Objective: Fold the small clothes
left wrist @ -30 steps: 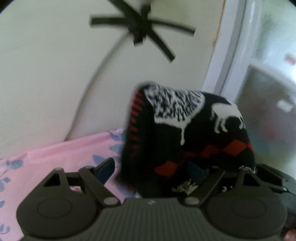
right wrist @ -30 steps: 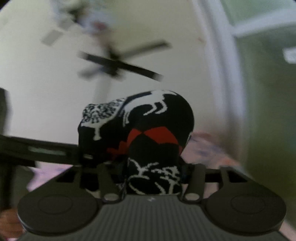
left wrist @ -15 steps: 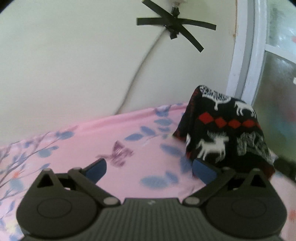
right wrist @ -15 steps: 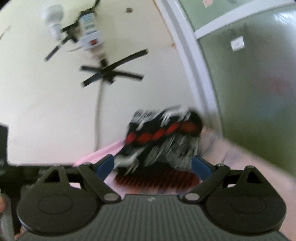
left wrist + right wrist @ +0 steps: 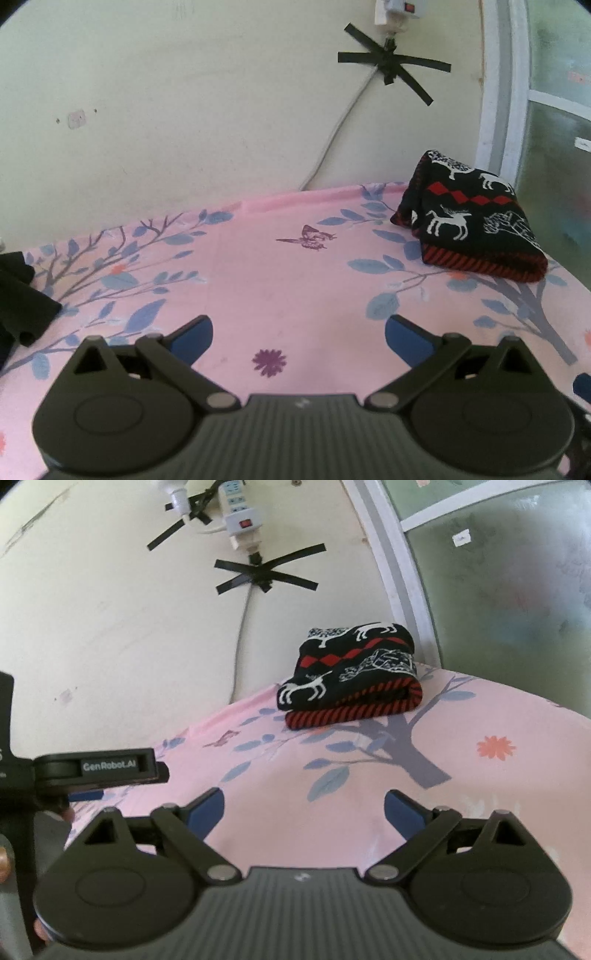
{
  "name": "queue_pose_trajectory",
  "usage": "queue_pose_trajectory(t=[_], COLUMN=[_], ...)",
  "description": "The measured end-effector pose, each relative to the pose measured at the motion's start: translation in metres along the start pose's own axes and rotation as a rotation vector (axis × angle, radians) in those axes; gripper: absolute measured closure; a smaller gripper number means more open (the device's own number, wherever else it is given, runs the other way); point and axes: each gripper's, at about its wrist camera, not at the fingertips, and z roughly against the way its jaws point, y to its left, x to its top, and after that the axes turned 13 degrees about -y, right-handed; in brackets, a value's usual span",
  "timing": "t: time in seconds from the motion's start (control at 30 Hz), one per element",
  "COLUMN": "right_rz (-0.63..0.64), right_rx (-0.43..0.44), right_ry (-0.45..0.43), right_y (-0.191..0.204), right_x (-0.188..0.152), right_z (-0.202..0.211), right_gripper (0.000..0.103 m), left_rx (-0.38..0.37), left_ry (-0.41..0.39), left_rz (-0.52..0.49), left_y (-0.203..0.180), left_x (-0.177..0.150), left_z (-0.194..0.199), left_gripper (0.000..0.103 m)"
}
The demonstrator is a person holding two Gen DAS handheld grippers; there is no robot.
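Pink floral sheet (image 5: 280, 280) fills the lower half of both views, under a cream wall. One folded sweater (image 5: 469, 218) sits at right of the left view, by the window (image 5: 517, 572); that piece looks done. Dark clothes (image 5: 20, 299) at the left edge appear unfolded. Left gripper (image 5: 299, 334) and right gripper (image 5: 304, 810) gape wide, holding nothing. No containers show.

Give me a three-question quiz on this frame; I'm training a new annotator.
1. True or false: the left gripper holds the sweater.
2. What is between the right gripper's fingers? A) sweater B) dark clothes C) nothing
3. Fill in: the sweater lies folded at the sheet's far corner, near the wall and the ____.

Key: 1 false. 2 C. 3 window.
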Motion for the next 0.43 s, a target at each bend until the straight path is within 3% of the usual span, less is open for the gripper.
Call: queue_pose_trajectory(t=[0.43], right_rz=[0.011], right_rx=[-0.022], right_ry=[-0.057], right_y=[0.004], right_x=[0.006], right_z=[0.027], right_gripper=[0.006], left_rx=[-0.058], left_ry=[-0.057], left_rz=[-0.085], left_y=[-0.017], left_x=[0.0], left_z=[0.031], left_gripper=[0.0])
